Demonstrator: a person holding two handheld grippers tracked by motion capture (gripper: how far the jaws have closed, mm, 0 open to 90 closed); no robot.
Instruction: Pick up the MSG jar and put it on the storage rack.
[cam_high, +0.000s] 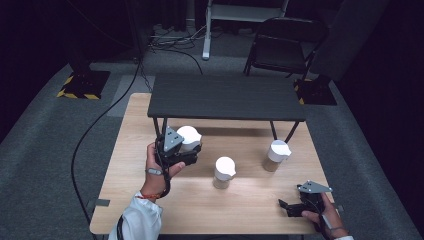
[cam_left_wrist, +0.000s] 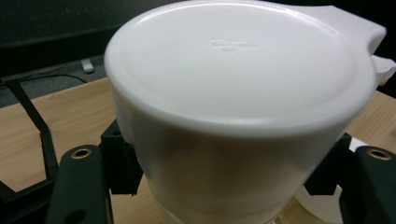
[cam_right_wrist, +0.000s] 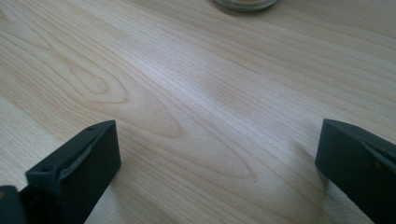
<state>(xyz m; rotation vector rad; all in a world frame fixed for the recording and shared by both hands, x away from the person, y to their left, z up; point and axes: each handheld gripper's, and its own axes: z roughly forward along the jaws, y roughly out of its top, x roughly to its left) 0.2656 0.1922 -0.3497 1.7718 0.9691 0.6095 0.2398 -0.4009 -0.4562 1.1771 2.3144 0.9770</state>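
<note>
Gripping a white-lidded jar (cam_left_wrist: 238, 116), the left gripper (cam_high: 181, 152) is clamping both jaws against the jar's sides just under the lid. The jar is sitting between the jaws, long axis upright, lid facing up toward the camera, and its pour tab (cam_left_wrist: 369, 42) is pointing away to the far right of the jaws. Its base is getting cut off at the bottom edge of the left gripper view, so I can't tell whether it's touching the wooden table (cam_high: 250, 200). In the high view it's sitting just in front of a small black shelf (cam_high: 225, 97).

Two more lidded jars (cam_high: 224, 172) (cam_high: 276, 155) are standing upright between the grippers.

The right gripper (cam_high: 290, 207) is lying low on the table, jaws released and spread wide with bare wood between them. Ahead of its jaws a jar base (cam_right_wrist: 245, 3) is peeking in, mostly cropped.
</note>
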